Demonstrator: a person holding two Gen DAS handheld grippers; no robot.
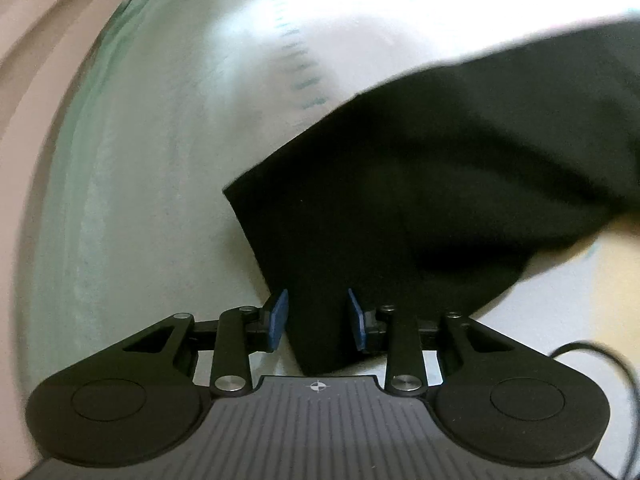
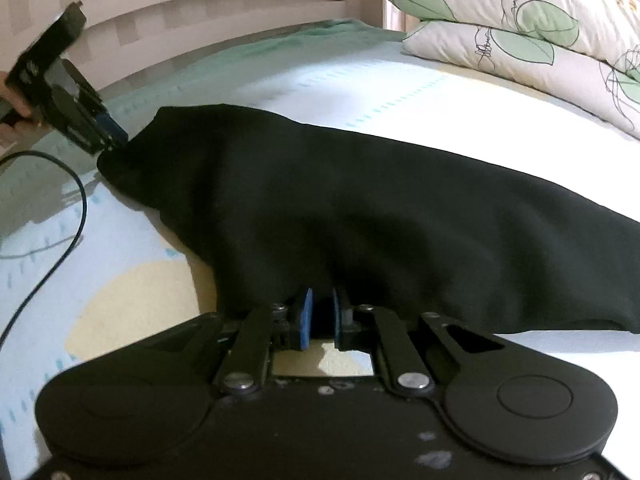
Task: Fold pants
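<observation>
Right claw (image 2: 321,314) pinches black pants (image 2: 360,200); left claw (image 1: 318,316) stands part-open astride them; no legible writing.

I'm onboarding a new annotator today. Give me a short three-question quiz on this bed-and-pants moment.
1. True or false: the black pants lie on the bed.
2. What is stacked at the far right corner of the bed? A) pillows B) towels C) books
3. Fill in: fabric sits between the blue pads of the right gripper, and the left gripper straddles another ____ of the pants.

Key: 1 true. 2 A, leaf-patterned pillows. 3 edge.
</observation>
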